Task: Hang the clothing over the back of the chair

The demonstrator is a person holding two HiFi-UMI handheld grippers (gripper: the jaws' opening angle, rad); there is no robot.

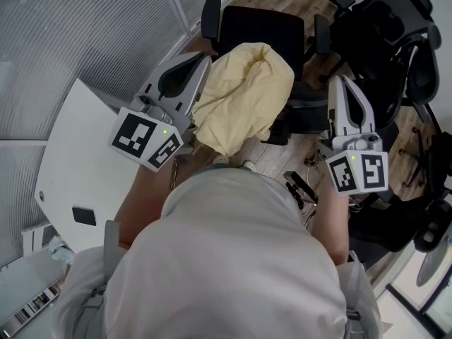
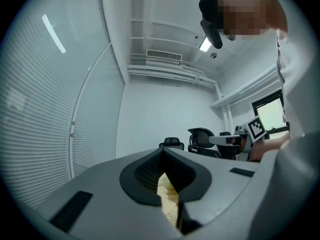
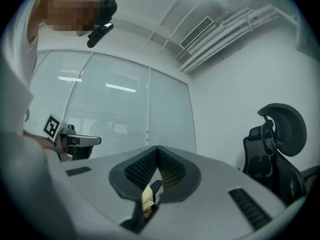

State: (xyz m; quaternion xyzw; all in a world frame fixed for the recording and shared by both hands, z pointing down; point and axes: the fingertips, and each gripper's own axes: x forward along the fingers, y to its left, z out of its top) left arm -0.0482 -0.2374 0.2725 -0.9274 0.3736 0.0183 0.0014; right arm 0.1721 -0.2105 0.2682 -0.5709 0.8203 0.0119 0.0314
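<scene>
A pale yellow garment (image 1: 244, 94) hangs bunched in front of me, over the near side of a black office chair (image 1: 265, 30) with two armrests. My left gripper (image 1: 203, 62) is at the garment's left edge and is shut on it; waffle-textured yellow cloth (image 2: 169, 196) sits pinched between its jaws. My right gripper (image 1: 337, 83) is held level to the right of the chair, with its jaws together. A small yellow scrap (image 3: 146, 200) shows between them in the right gripper view. From the head view I cannot see how the cloth reaches that gripper.
A white table (image 1: 74, 157) stands to my left against a wall of blinds (image 1: 85, 27). More black office chairs (image 1: 395, 41) crowd the right side. Wooden floor (image 1: 275, 154) shows under the chair, with small dark items near my feet (image 1: 300, 188).
</scene>
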